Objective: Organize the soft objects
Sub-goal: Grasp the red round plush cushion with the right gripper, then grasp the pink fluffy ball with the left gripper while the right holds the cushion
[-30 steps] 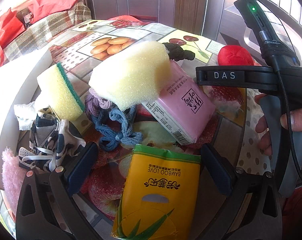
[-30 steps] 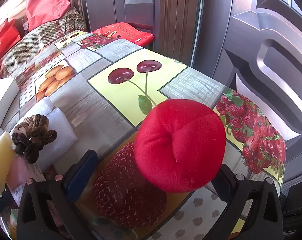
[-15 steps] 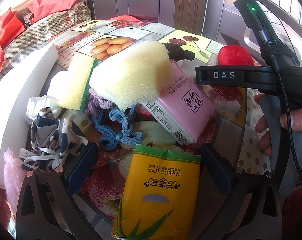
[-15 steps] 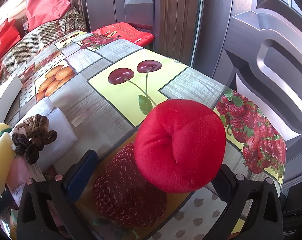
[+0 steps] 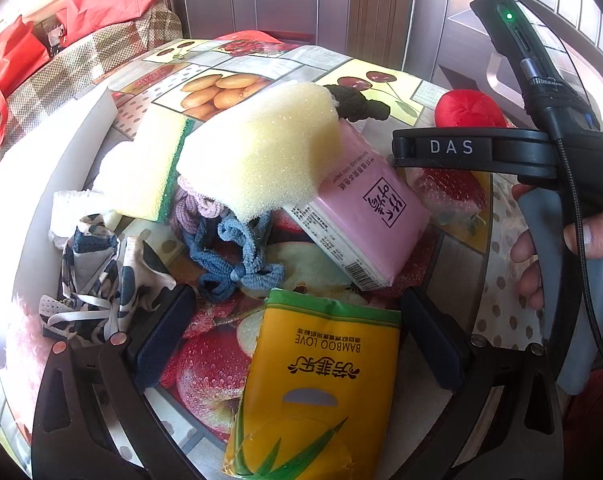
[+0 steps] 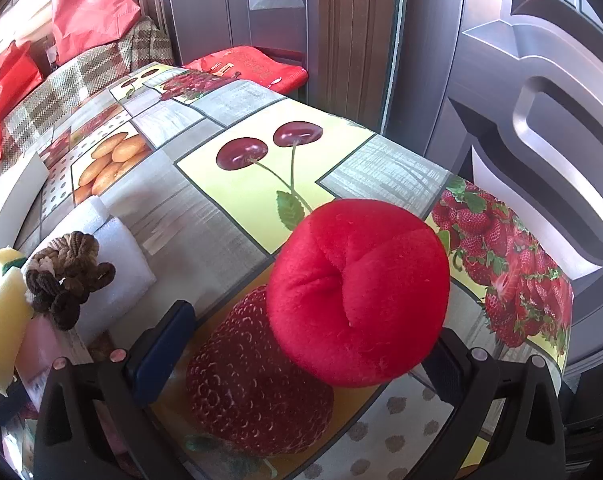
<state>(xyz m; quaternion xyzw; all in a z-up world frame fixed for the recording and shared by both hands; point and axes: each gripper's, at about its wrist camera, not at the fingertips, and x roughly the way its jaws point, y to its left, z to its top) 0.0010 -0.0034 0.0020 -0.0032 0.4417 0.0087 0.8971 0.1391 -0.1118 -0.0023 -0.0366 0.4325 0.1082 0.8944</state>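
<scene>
Two sets of tongs are out over the worktop (image 6: 229, 216), and both stand wide open with nothing in them. The right tongs (image 6: 301, 350) straddle the red plush ball (image 6: 357, 300), one pad near each flank but neither looks to be pressing yet. To do this well, I'd say sink a touch lower and close around the ball's widest part, gently, since plush will squash and could squirt out. The left tongs (image 5: 297, 332) hang above the yellow tissue pack (image 5: 317, 384), which lies just in front of the pink tissue pack (image 5: 365, 216). Resting on that pink pack is the big yellow sponge (image 5: 261, 148), with the blue hair ties (image 5: 237, 256) just beneath its near edge. A white container wall (image 5: 41, 168) rises left of the sponge; the scourer sponge (image 5: 153, 168) and patterned cloth (image 5: 97, 272) lie beside it, though I cannot tell whether inside it.
</scene>
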